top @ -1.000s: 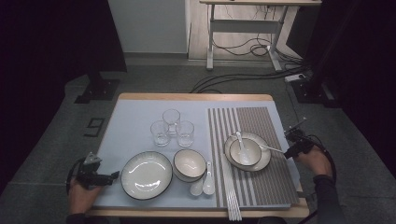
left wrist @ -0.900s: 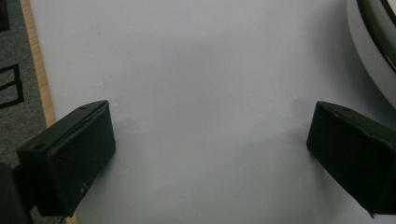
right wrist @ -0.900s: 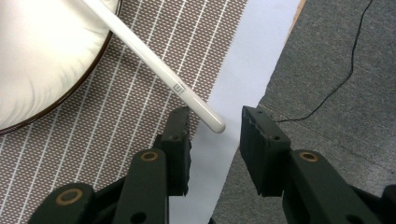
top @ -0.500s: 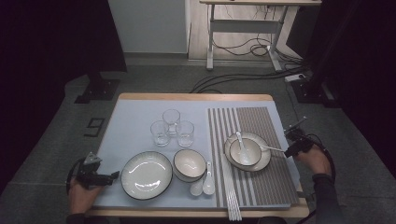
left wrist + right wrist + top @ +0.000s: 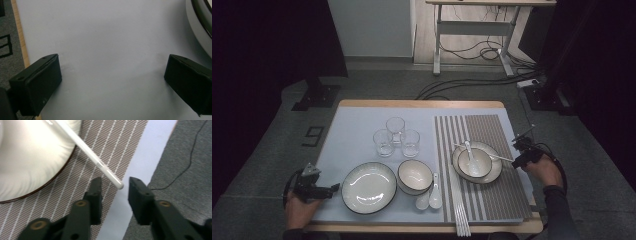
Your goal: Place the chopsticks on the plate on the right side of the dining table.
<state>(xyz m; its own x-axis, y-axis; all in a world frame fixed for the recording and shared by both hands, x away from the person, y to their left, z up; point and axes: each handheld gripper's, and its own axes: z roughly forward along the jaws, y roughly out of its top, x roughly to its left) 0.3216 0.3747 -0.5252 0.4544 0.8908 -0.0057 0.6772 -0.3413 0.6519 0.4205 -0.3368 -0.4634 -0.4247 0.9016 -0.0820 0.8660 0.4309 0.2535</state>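
The right gripper (image 5: 115, 186), jaws just opened around the chopstick (image 5: 87, 155) tip without pinching, could knock it off the plate (image 5: 30, 165).

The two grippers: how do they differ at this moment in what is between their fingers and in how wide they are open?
The left gripper has its fingers wide apart, while the right gripper has its fingers closer together. Between the left gripper's fingers lies only the pale blue mat; between the right gripper's fingers sits the end of a white chopstick, with a gap on each side. Both are open and gripping nothing.
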